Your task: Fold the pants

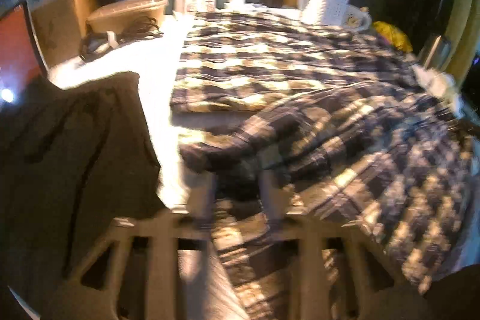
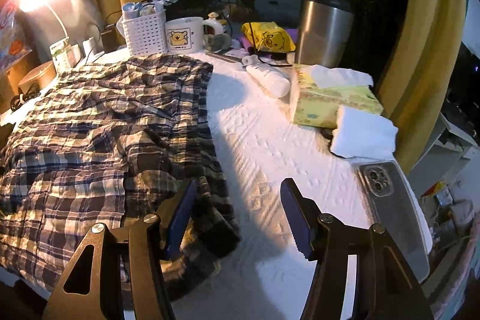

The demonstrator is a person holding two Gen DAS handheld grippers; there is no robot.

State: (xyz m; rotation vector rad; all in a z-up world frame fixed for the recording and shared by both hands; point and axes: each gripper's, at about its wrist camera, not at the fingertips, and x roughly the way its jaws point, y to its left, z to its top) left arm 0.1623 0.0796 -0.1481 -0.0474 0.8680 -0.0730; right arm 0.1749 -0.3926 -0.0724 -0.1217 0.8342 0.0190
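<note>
We see the plaid pants (image 2: 99, 122) spread on the white tabletop (image 2: 264, 146) amid clutter, one part doubled over. Left gripper (image 1: 237, 194) pinches a fabric edge, blurred, likely to carry the fold. Right gripper (image 2: 238, 215) stands wide, empty, beside the pants' edge, ready to pin it.

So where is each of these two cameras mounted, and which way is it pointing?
Left wrist view: sits on the left gripper, looking forward and down over the plaid pants toward the brown tub; its blurred fingers show, close together with plaid cloth between them.
Right wrist view: sits on the right gripper, looking down over the white table cover toward the mug and phone; its fingers show, apart and empty.
Shared: the pants, white basket, table cover.
</note>
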